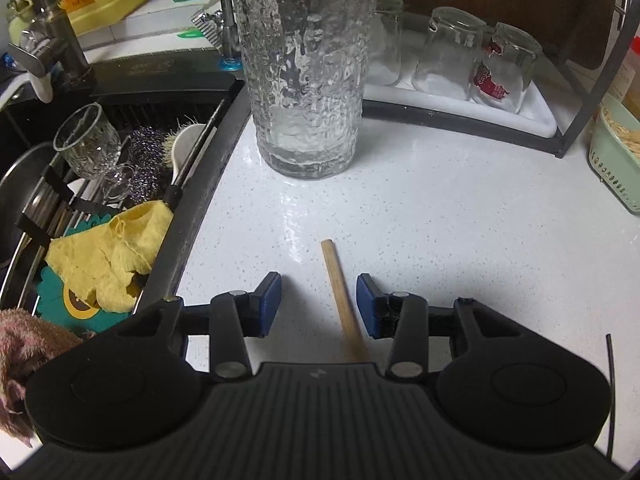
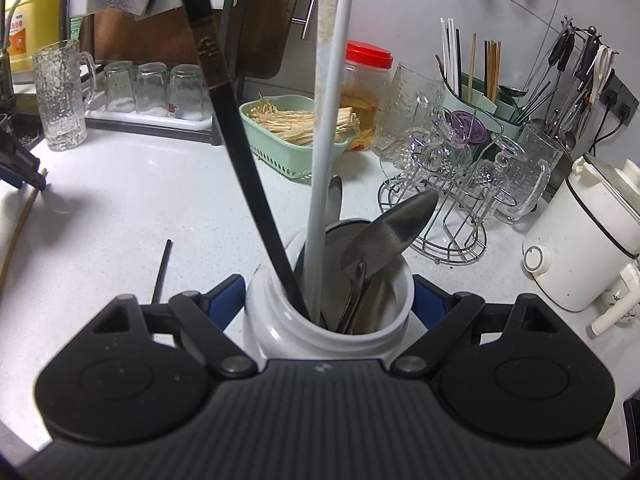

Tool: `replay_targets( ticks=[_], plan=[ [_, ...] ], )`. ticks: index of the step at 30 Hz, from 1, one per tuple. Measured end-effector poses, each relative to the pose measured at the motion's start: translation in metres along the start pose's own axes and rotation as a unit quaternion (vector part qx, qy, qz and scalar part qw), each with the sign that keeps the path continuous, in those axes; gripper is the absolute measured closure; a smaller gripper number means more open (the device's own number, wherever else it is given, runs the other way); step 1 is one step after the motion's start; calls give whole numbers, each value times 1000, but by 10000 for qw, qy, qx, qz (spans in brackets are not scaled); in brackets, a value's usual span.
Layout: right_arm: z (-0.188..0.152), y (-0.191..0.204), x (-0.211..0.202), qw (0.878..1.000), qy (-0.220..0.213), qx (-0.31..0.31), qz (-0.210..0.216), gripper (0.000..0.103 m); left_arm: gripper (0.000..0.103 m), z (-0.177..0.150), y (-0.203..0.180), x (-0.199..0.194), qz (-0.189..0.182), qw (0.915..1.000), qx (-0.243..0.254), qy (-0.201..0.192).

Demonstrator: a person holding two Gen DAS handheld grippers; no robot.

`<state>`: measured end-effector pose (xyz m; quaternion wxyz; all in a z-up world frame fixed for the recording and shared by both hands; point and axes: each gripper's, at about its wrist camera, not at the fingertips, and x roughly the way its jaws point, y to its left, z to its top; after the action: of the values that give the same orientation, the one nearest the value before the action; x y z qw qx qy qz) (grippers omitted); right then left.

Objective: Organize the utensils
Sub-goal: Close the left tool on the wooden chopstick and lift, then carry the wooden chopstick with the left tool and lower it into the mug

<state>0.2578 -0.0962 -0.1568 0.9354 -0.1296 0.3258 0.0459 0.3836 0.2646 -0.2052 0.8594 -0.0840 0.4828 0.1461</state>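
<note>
A wooden chopstick [image 1: 344, 300] lies on the white counter [image 1: 440, 208], running between the blue pads of my left gripper [image 1: 318, 306]. It is nearer the right pad, and neither pad presses on it. The jaws stand apart, so this gripper is open. My right gripper [image 2: 328, 300] is shut on a white jar [image 2: 280, 320], with a pad against each side. The jar holds a black chopstick [image 2: 248, 168], a white chopstick [image 2: 326, 140] and metal spoons [image 2: 392, 228]. A loose black chopstick [image 2: 162, 272] lies on the counter. The left gripper [image 2: 20, 164] shows at the far left of the right wrist view.
A tall textured glass [image 1: 304, 72] stands ahead of the left gripper. The sink [image 1: 208, 184] on the left holds a wine glass and a yellow cloth [image 1: 108, 256]. Behind are a tray of upturned glasses [image 1: 460, 60], a green basket [image 2: 288, 132], a wire glass rack [image 2: 452, 200] and a white cooker [image 2: 580, 232].
</note>
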Motion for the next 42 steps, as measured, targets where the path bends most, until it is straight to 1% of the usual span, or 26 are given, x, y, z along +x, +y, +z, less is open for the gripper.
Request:
replay_targets(
  ticks=[1,3,5,6,8,10,13,18,25,30,35,42],
  plan=[
    [0,0,0,10000,-4,17,-11,13,58,1,0,0,0,10000,49,22],
    [0,0,1,10000,-24,50,-4,13,65,3,-2,0,-68,9999,154,19],
    [-1,1,1,10000,-58,21,-22,13,79,3,-5,-1,-85,9997,215,15],
    [-1,1,1,10000,-62,8,-30,13,92,3,-7,-1,-113,9996,242,39],
    [0,1,1,10000,-59,20,-25,13,95,2,-12,-2,-74,9994,332,17],
    [-1,2,1,10000,-78,8,-34,13,96,0,-16,-3,-54,9991,420,-27],
    [-2,3,2,9999,-128,-14,-26,13,96,-5,-19,-10,-225,9990,380,-32],
    [0,3,3,9999,-112,-91,11,13,96,-6,-33,-43,-486,9973,426,-361],
    [4,0,5,9998,-28,-153,150,13,96,-7,-64,-110,-1232,9868,474,-937],
    [2,-3,4,9992,-74,-262,279,13,96,-11,-91,-152,-1622,9781,451,-1227],
    [-1,-5,3,9976,-206,-446,481,13,96,-23,-119,-191,-1761,9728,507,-1417],
    [-5,-7,1,9960,-395,-526,604,13,96,-53,-150,-237,-1912,9641,776,-1670]
  ],
)
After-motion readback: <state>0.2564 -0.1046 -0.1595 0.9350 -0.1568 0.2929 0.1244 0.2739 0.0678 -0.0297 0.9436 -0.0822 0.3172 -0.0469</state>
